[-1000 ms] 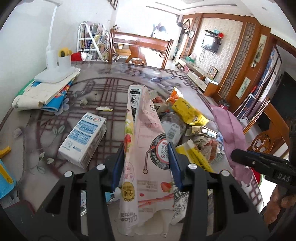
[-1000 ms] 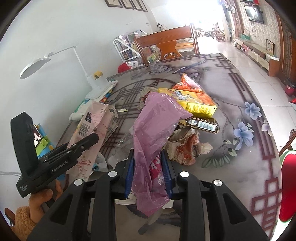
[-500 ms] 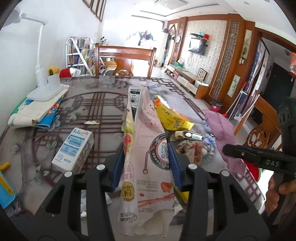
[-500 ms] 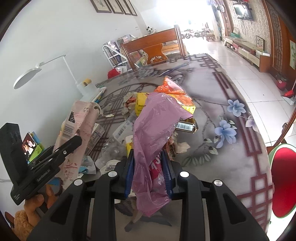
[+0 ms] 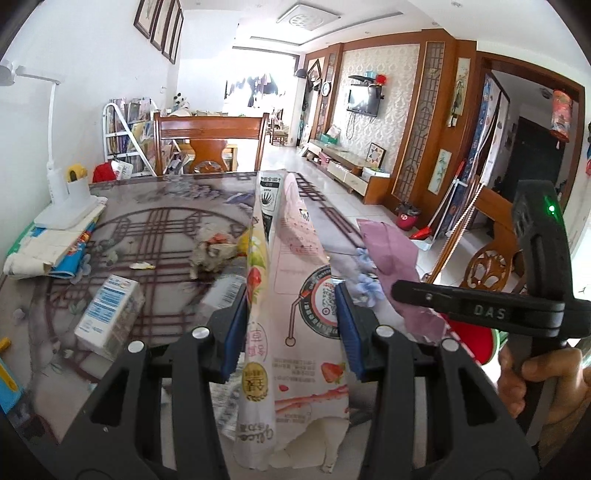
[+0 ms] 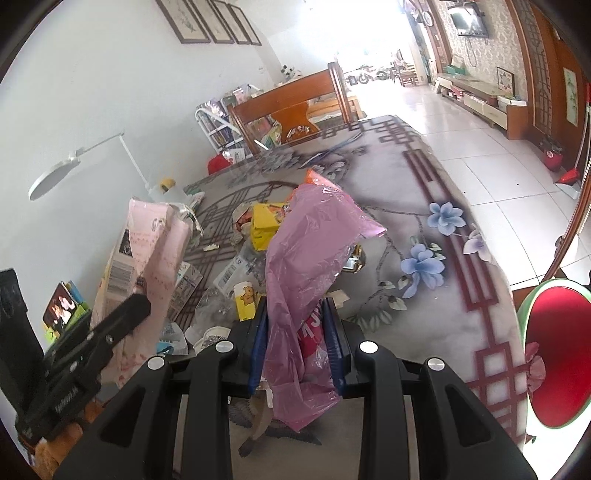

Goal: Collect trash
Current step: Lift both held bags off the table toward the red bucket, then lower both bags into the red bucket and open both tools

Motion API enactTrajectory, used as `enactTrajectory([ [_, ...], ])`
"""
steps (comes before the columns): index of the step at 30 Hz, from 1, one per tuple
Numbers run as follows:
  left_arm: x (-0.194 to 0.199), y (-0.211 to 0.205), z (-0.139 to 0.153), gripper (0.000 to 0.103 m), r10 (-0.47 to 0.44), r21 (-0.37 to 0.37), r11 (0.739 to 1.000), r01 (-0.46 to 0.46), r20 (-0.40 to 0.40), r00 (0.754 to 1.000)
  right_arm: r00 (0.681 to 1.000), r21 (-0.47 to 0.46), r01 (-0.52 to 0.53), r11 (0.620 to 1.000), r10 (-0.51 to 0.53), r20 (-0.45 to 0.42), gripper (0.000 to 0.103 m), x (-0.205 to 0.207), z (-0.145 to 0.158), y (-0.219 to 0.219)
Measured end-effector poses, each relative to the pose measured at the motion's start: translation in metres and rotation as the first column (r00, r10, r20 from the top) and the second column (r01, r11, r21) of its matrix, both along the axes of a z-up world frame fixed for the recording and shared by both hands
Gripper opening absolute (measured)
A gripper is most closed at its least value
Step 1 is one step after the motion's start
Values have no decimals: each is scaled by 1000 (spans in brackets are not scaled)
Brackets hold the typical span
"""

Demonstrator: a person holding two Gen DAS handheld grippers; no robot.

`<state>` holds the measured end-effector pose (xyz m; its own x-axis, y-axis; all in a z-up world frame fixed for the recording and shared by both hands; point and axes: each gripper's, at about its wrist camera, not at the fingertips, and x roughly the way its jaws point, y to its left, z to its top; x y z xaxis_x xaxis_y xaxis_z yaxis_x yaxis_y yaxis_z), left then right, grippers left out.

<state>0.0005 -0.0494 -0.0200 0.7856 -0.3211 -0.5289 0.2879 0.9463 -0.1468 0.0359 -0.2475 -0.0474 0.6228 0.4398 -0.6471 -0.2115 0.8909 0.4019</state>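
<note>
A lived-in home, dining area open to a living rm: big table (image 6: 424,295) w/ a floral-print cover, carved wooden chair (image 5: 208,146) at its far end, white desk lamp (image 5: 55,177) + stacked papers along the wall side. Beyond it a wall-mounted TV (image 5: 364,101) over a low cabinet (image 5: 351,171), patterned wallpaper, wood lattice panels, framed pictures (image 5: 159,26) on the white wall, tiled floor. A bookshelf (image 5: 125,140) crammed w/ books sits in the corner, broom (image 5: 448,214) & red bin (image 5: 406,218) by the doorway.

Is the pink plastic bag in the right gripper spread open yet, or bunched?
Bunched: the pink plastic bag hangs crumpled, pinched in the right gripper; no mouth opening shows.
</note>
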Motion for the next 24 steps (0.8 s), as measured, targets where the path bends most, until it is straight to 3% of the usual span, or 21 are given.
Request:
enactTrajectory([
  [7,1,-30,-5,43,-35,-87,996,29,-68,997,998,30,66,997,-67,12,27,-12,5,-40],
  [14,-3,-80,-8,44,-109,-74,992,102,-93,990,985,77,173,982,-173,-9,27,-28,-1,-99],
  [19,-2,-120,-16,43,-174,-52,984,168,-129,976,961,95,278,956,-275,-37,28,-38,-6,-146],
  [24,-4,-158,-24,43,-235,-50,972,230,-162,958,915,122,403,907,-396,-75,30,-53,-13,-196],
])
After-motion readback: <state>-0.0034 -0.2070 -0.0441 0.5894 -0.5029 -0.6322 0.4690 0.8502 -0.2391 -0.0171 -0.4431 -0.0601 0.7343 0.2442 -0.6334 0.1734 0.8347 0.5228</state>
